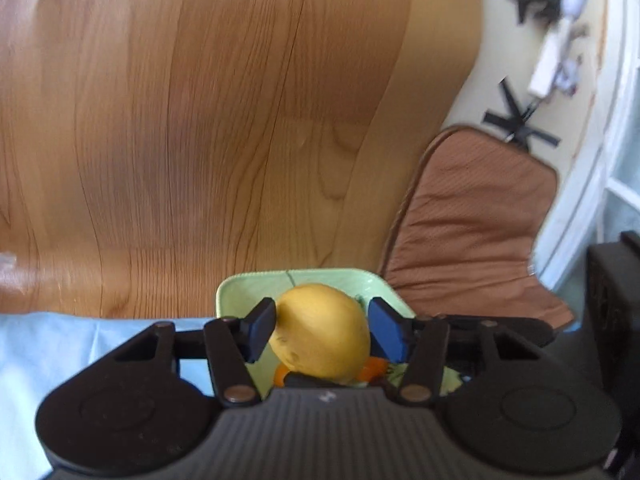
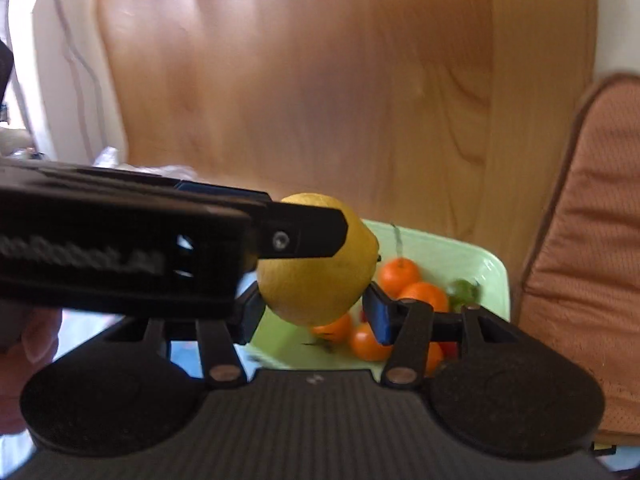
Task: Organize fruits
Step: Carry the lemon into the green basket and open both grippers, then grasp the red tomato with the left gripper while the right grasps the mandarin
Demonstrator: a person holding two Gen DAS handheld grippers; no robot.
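A yellow lemon (image 1: 320, 330) sits between the blue pads of my left gripper (image 1: 322, 326), which is shut on it above a pale green square plate (image 1: 256, 284). In the right wrist view the same lemon (image 2: 316, 280) hangs over the plate (image 2: 472, 256), held by the left gripper's black finger (image 2: 304, 234) that reaches in from the left. My right gripper (image 2: 316, 312) is open, its pads just below and beside the lemon, not clamping it. Several small oranges (image 2: 400, 274) and a green fruit (image 2: 464, 292) lie on the plate.
A wooden tabletop (image 1: 220, 120) stretches ahead. A light blue cloth (image 1: 60, 344) lies under the plate at the left. A brown chair cushion (image 1: 476, 220) is at the right beyond the table edge; it also shows in the right wrist view (image 2: 592, 240).
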